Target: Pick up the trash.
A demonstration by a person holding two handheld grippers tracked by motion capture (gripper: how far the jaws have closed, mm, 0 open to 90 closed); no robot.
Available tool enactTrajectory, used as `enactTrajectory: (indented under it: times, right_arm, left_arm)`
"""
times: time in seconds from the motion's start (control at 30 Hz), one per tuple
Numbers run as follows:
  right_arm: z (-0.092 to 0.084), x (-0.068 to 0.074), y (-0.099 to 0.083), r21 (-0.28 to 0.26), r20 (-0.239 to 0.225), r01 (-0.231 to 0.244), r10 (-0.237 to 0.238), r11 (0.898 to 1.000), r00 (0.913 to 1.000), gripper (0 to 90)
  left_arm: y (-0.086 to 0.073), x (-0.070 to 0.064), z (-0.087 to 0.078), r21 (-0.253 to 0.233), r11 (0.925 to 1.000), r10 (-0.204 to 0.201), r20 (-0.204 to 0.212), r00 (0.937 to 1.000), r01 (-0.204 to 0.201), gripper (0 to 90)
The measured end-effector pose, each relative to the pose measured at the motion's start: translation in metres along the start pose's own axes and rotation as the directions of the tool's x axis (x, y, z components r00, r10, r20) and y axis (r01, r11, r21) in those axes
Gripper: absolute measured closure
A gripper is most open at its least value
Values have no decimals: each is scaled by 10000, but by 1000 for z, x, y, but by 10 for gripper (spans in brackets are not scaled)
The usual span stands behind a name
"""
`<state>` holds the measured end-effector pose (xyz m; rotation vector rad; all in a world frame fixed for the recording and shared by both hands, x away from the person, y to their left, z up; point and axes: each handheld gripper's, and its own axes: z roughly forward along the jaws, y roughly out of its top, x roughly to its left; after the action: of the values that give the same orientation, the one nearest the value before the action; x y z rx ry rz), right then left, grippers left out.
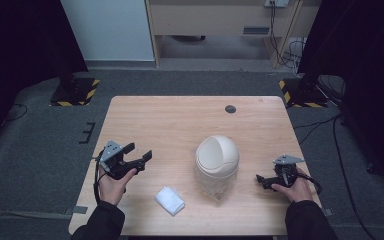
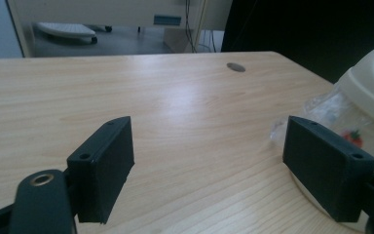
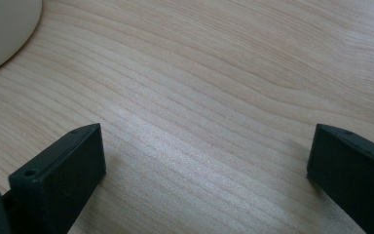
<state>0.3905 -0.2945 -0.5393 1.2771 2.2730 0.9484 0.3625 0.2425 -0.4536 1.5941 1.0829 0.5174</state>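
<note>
High view shows your landmark, the small swing-lid bin, standing near the middle of the bench. The crumpled white tissue lies just beside it, toward your near left. Your left gripper hovers left of the bin with its jaws wide and nothing between them; your right gripper rests right of the bin, jaws likewise wide and bare. You look to be at the start, before any pickup. Next, likely bring the left gripper down over the tissue and close gently.
</note>
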Motion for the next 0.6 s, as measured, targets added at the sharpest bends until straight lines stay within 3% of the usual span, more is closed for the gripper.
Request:
enactTrajectory:
  times: [0.6]
  right_arm:
    - [0,0,0,11,3,4,-4,10000,10000,6]
  left_arm:
    - [28,-27,-4,-660,9967,522,888,9947,-464,189]
